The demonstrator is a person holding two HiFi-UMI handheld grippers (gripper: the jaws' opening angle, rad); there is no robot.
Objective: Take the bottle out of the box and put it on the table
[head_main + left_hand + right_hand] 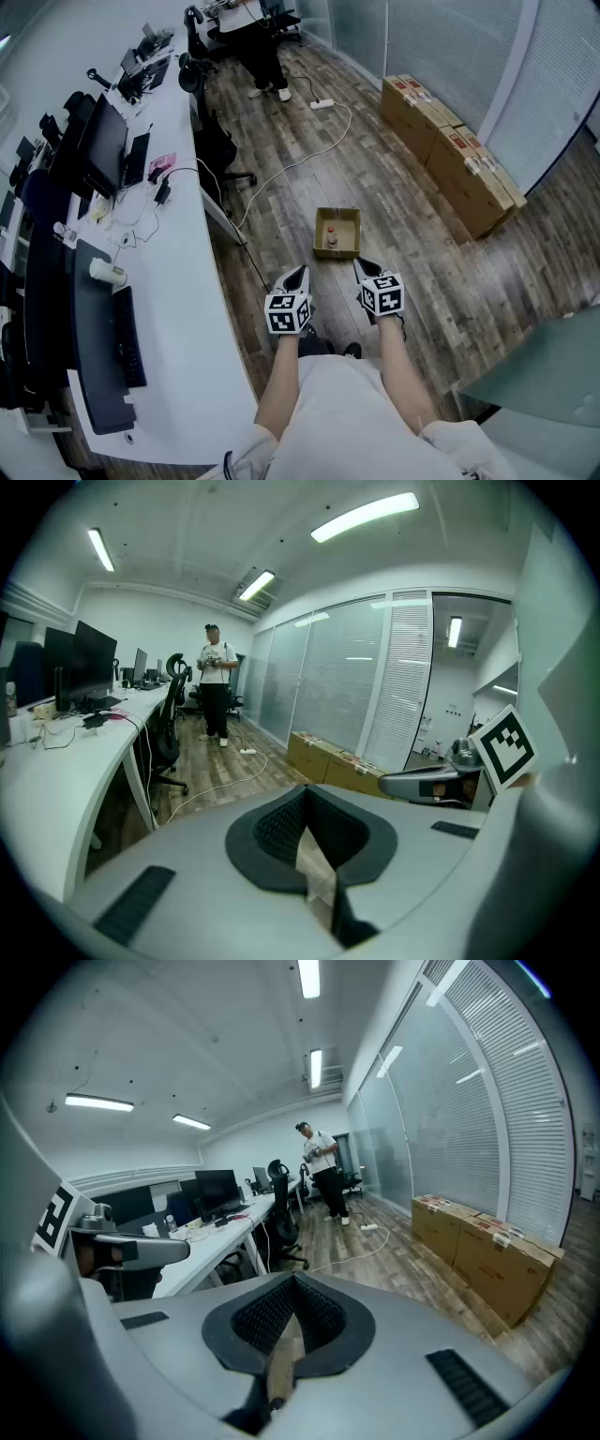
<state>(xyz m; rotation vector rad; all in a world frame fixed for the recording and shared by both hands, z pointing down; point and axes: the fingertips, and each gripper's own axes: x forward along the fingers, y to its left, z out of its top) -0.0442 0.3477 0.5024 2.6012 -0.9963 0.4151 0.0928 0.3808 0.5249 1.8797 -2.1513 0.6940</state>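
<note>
Bare wood floor [412, 272] runs straight ahead of me to the open-topped box [354, 230], nothing across that lane. White desk [187, 309] crowds my left. A cable [281, 173] trails over the boards beyond the box, left side. Cartons [450, 150] stand well off right. Box walls ring the bottle [331, 237]; top's open.

the open cardboard box [355, 231] sat on the floor [394, 234] just ahead of the left gripper [298, 273] and right gripper [365, 266], with the bottle [331, 237] standing inside it. a long desk [192, 309] ran along the left, carrying a monitor [103, 145], a keyboard [127, 336] and a cup [107, 273]. a row of cartons [450, 150] lined the glass wall [450, 47] on the right. a person [261, 52] stood at the far end, a power strip [322, 104] on the floor near them.
</note>
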